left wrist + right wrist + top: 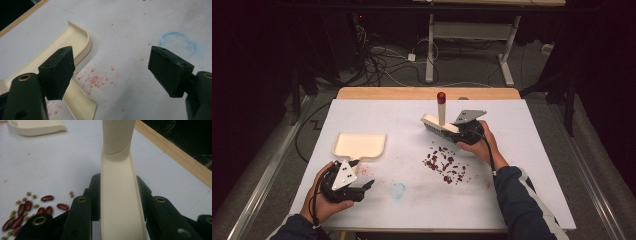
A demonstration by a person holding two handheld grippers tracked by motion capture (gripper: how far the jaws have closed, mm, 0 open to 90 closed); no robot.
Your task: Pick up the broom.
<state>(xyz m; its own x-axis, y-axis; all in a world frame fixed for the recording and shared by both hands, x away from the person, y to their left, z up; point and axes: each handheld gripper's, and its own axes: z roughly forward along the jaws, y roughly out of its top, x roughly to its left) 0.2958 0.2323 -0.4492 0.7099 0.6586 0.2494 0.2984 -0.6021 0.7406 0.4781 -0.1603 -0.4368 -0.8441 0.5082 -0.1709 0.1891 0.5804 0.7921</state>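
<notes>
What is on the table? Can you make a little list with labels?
surface: white table
spill: red and green beans, in a loose pile
brush: cream, red-tipped handle, clamped in right gripper, beyond the pile
dustpan: cream, lying flat left of the pile
left gripper: open, empty, near the dustpan
marks: blue ring, red specks

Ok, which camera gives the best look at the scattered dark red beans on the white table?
The right gripper view: the scattered dark red beans are close, with small green ones among them. The high view shows the whole patch as specks. The left gripper view has faint red stains.
</notes>
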